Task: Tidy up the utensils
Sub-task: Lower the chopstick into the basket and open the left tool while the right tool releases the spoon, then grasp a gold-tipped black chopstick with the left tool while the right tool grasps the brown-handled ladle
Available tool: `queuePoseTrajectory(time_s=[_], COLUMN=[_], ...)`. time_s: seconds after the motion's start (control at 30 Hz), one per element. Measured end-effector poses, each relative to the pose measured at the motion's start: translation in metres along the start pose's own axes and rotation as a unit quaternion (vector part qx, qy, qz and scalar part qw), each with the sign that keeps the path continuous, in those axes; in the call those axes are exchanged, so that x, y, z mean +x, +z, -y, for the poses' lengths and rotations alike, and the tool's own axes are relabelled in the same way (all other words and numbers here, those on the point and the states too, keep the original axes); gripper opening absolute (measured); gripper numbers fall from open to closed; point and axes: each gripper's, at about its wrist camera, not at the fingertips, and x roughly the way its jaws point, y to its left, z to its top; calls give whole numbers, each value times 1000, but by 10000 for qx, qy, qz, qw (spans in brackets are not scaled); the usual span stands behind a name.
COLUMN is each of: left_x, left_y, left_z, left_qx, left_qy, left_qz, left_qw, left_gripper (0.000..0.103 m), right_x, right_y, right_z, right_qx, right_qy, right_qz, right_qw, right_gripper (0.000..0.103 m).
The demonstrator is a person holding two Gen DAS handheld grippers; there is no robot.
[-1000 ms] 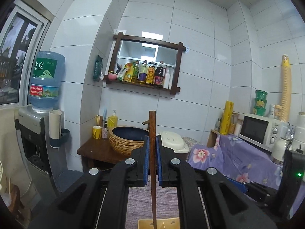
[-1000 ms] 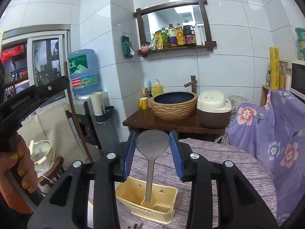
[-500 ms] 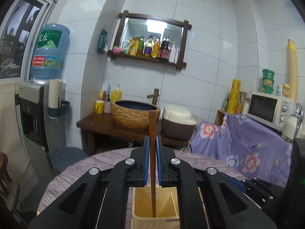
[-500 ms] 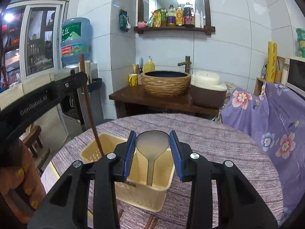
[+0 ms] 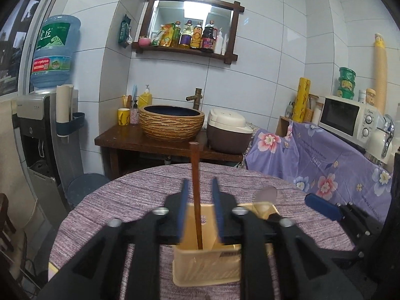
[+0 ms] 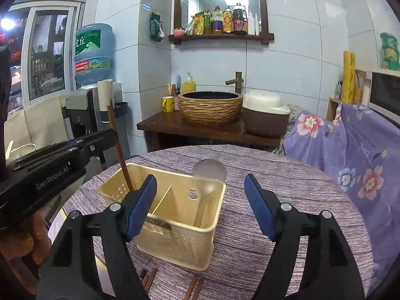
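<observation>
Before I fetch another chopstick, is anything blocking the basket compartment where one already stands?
Yes. The left gripper hangs open right above that compartment of the yellow basket, its fingers on either side of the standing chopstick. The loose chopsticks lie on the table before the basket; nothing else visible blocks it.

The spoon (image 6: 209, 175) looks motion-blurred, and the loose chopsticks (image 6: 194, 287) on the counter run off the picture's bottom edge.
</observation>
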Motion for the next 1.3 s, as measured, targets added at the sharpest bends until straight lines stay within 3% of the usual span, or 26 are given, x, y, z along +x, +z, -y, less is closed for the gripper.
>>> queuePoseTrajectory(time_s=[0.03, 0.23, 0.4, 0.63, 0.8, 1.07, 1.3], left_x=[-5, -37, -50, -51, -55, -59, -56], left_y=[-2, -33, -80, -144, -167, -168, -171], left_z=[0, -5, -8, -15, -17, -10, -11], left_qx=[9, 3, 137, -60, -257, -161, -179], left_qy=[1, 112, 174, 142, 264, 263, 234], left_qz=[-13, -427, -1115, -2011, -2181, -2154, -2251], left_qw=[10000, 9990, 9935, 9795, 9752, 9760, 9739], left_gripper=[50, 56, 55, 41, 40, 40, 40], right_x=[-6, -39, -56, -62, -57, -32, -36], right_y=[-2, -31, -75, -141, -168, -178, -178], right_z=[1, 7, 9, 18, 18, 2, 7], right_qx=[7, 11, 8, 558, 835, 786, 433], right_qy=[-50, -197, -413, -550, -621, -895, -952], right_qz=[-19, -297, -796, -1659, -2089, -2568, -2677], right_qw=[10000, 9994, 9960, 9830, 9724, 9591, 9578], right_gripper=[72, 73, 74, 74, 73, 73, 71])
